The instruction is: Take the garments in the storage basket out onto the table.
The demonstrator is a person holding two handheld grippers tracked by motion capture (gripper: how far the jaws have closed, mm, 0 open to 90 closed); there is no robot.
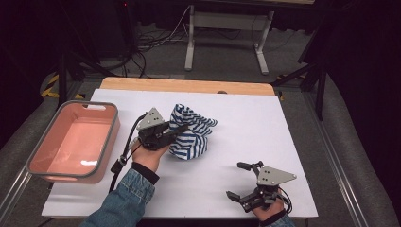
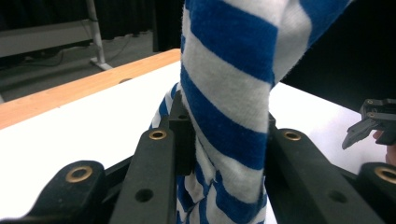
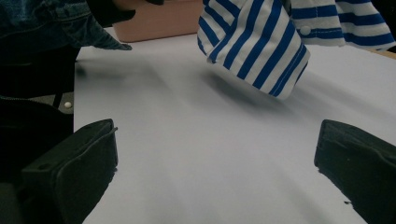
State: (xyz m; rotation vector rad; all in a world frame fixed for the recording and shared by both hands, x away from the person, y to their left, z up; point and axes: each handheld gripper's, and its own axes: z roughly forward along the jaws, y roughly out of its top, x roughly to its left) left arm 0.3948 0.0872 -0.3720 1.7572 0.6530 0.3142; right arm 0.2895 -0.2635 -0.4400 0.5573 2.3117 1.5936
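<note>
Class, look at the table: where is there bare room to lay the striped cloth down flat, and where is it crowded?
Bare: the white table top right of the striped cloth, and the near strip between the left gripper and the right gripper. Crowded: the left side, between the pink bin and the cloth.

- Pink bin [image 1: 75, 142] with grey rim, at the table's left edge.
- White table [image 1: 265, 137], wooden strip along its far edge.
- Cables [image 1: 151, 40] on the floor beyond.
</note>
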